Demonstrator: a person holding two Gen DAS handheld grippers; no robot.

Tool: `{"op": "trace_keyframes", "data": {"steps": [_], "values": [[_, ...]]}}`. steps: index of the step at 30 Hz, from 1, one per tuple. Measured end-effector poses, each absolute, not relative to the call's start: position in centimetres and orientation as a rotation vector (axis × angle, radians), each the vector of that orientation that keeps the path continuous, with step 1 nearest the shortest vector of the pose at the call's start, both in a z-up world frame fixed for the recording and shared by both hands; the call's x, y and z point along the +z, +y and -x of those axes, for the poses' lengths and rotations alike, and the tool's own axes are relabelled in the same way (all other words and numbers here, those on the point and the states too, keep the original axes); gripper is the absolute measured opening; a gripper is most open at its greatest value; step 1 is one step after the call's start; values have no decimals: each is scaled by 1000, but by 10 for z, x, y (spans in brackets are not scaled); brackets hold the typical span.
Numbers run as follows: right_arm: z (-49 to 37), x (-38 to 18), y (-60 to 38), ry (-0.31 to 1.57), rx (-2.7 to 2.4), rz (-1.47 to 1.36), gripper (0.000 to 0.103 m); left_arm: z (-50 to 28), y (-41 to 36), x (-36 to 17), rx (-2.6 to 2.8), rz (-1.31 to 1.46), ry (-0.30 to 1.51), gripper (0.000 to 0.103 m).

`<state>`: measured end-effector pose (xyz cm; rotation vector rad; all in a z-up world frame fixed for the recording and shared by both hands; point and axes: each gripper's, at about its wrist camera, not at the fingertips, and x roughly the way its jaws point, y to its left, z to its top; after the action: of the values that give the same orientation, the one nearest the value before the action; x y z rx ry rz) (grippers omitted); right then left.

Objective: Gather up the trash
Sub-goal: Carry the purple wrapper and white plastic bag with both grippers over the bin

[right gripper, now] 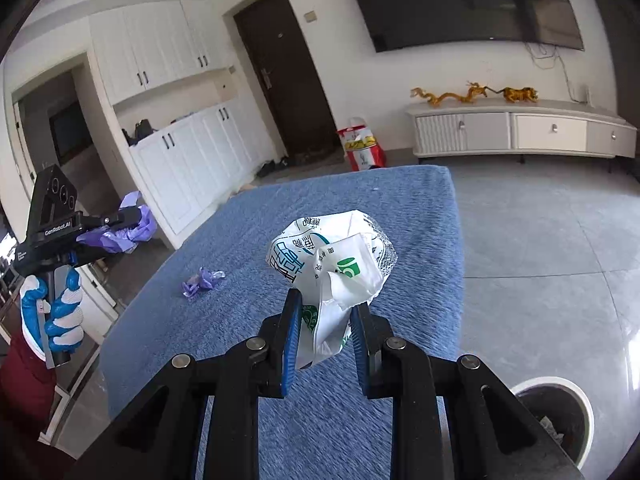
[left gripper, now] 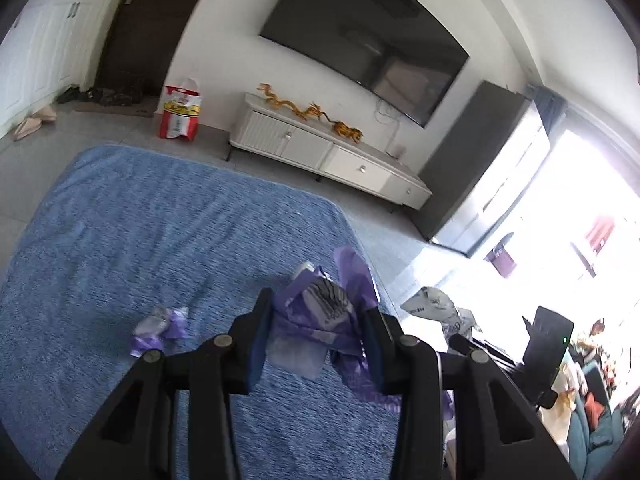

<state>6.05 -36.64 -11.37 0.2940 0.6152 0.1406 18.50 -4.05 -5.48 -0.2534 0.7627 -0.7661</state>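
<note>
Closest in the left wrist view, the left claw [left gripper: 320, 320] is clamped on a crumpled purple wrapper [left gripper: 320, 316], its blue-padded fingers [left gripper: 258, 340] pressing the sides so that the foil bulges up and hangs down between them, lifted clear of the blue rug [left gripper: 160, 216]. In the right wrist view the right claw [right gripper: 326, 322] likewise grips a crumpled white plastic bag [right gripper: 336, 256] with green and dark print, the bag's lower part pinched between the pads and its puffed top standing above them, off the rug. At the lower right edge of that view a round white-rimmed trash bin [right gripper: 588, 404] stands on the grey floor [right gripper: 540, 248], just beside the rug; something lies inside it, too dark to name. Further out, a second small purple wrapper [right gripper: 202, 278] lies on the rug, well apart from both claws. To the left, a hand in a blue-and-white glove [right gripper: 56, 312] holds the left claw's handle. Beyond the rug, a red-and-white bag [left gripper: 180, 114] stands on the floor beside a white TV cabinet [left gripper: 328, 152] carrying golden dragon figures [left gripper: 308, 112], under a wall-mounted television [left gripper: 360, 36]. A dark door [right gripper: 288, 76] and white cupboards [right gripper: 192, 148] close the far wall.
</note>
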Motion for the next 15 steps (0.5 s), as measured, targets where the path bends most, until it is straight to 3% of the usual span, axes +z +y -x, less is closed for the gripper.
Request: {"op": "trace_keyframes", "data": {"steps": [15], "values": [[39,-164,-489,658,-162,-404,24,-118,-263,-84,-1080,-32,913,39]]}}
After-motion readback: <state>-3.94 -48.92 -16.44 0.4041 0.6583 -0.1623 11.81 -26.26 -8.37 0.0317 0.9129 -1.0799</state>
